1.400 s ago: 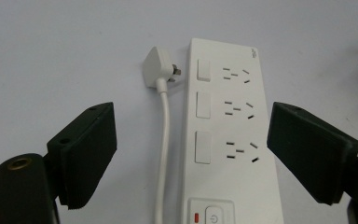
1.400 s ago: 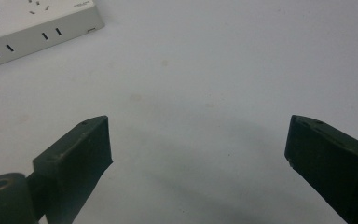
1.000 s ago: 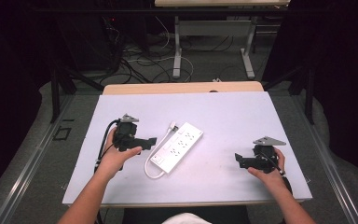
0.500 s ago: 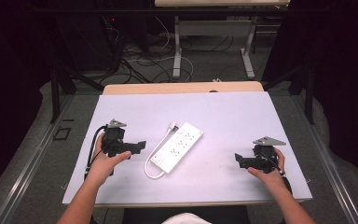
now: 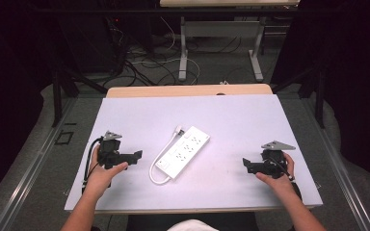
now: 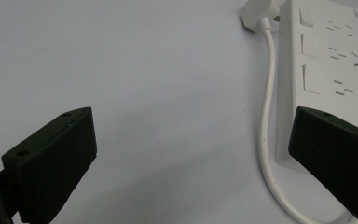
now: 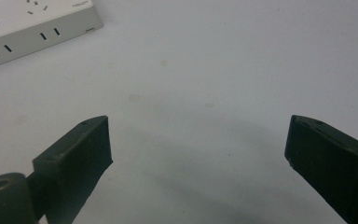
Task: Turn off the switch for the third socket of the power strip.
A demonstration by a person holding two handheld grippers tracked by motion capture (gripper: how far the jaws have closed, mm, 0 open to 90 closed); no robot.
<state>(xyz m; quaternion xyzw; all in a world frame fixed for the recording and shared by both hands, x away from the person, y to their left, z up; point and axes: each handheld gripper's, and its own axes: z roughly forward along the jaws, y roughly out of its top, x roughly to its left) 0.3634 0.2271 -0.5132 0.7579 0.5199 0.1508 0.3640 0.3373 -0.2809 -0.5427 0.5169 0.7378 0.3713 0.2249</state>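
1. Two grippers, left gripper (image 5: 136, 157) and right gripper (image 5: 247, 165), rest with jaws spread wide, holding nothing.
2. The white power strip (image 5: 183, 151) lies mid-table between them.
3. Probably best: approach squarely, avoiding its cord (image 5: 158, 160).

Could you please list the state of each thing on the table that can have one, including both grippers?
power strip: lying flat at mid-table, sockets up, nothing plugged into it.
cord: looped beside the strip, its plug lying loose on the table.
left gripper: open, holding nothing, pointed toward the strip.
right gripper: open, holding nothing, apart from the strip.
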